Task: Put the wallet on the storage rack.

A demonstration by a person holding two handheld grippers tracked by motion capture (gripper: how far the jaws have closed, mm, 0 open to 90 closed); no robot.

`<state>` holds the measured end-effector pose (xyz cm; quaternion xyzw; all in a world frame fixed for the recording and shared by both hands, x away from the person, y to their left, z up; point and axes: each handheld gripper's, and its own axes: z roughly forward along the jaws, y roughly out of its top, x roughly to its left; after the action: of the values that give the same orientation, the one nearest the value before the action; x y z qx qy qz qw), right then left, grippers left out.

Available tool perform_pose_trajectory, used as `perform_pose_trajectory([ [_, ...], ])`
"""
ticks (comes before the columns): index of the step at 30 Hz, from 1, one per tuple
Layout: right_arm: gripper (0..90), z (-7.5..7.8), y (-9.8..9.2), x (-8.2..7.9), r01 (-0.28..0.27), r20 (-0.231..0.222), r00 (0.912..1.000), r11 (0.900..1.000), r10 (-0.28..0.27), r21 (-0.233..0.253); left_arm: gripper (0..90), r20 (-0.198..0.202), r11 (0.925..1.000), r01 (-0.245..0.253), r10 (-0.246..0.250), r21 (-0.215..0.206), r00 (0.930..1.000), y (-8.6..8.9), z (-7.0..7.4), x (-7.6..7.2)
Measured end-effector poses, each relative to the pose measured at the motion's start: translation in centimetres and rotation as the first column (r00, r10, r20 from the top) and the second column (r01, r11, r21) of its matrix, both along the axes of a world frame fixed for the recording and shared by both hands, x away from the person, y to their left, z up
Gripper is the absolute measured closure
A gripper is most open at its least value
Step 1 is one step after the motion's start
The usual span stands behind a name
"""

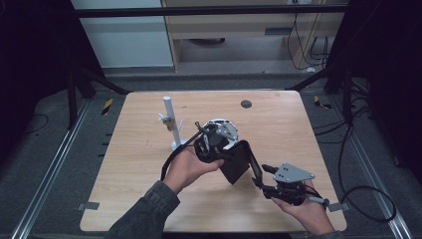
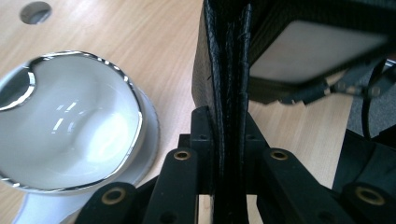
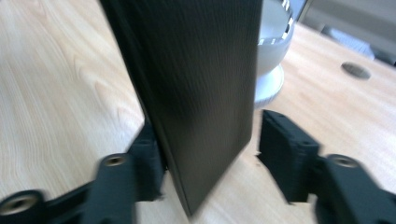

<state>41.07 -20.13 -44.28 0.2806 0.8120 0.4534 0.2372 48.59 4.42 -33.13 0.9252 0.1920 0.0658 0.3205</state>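
A black leather wallet is held up off the wooden table near its middle. My left gripper comes from the left and is shut on the wallet's stitched edge, with both jaws pressed against it. My right gripper, with a grey plate on top, is at the wallet's right side. In the right gripper view one flap of the wallet stands between the open jaws of the right gripper. It lies against the left jaw, and a gap shows to the right jaw.
A white bowl with a chrome rim stands just behind the left gripper. A white post on a round base stands left of it. A dark round hole sits near the table's far edge.
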Motion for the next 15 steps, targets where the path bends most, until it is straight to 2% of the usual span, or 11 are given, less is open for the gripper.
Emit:
perform_pose_trajectory([
  [4, 27.3, -0.8, -0.1, 0.0, 0.004, -0.026, 0.9997, 1.0, -0.004, -0.001, 80.7, 0.011, 0.9998, -0.015, 0.015, -0.011, 0.9998, 0.5, 1.1, 0.1],
  [9, 18.9, -2.0, -0.5, 0.4, 0.003, -0.088, 0.9961, 1.0, -0.004, -0.007, 80.6, 0.019, 0.9991, -0.029, 0.03, -0.03, 0.9994, 1.4, 2.5, 0.2],
  [13, 15.0, -3.0, -1.2, 1.0, 0.054, -0.136, 0.9892, 0.998, -0.055, -0.007, 80.6, 0.024, 0.9981, -0.046, 0.047, -0.042, 0.9986, 2.2, 3.2, 0.2],
  [15, 11.5, -3.5, -1.4, 1.4, 0.091, -0.171, 0.9811, 0.996, -0.09, -0.002, 80.6, 0.017, 0.9976, -0.048, 0.049, -0.05, 0.9986, 2.6, 3.6, 0.3],
])
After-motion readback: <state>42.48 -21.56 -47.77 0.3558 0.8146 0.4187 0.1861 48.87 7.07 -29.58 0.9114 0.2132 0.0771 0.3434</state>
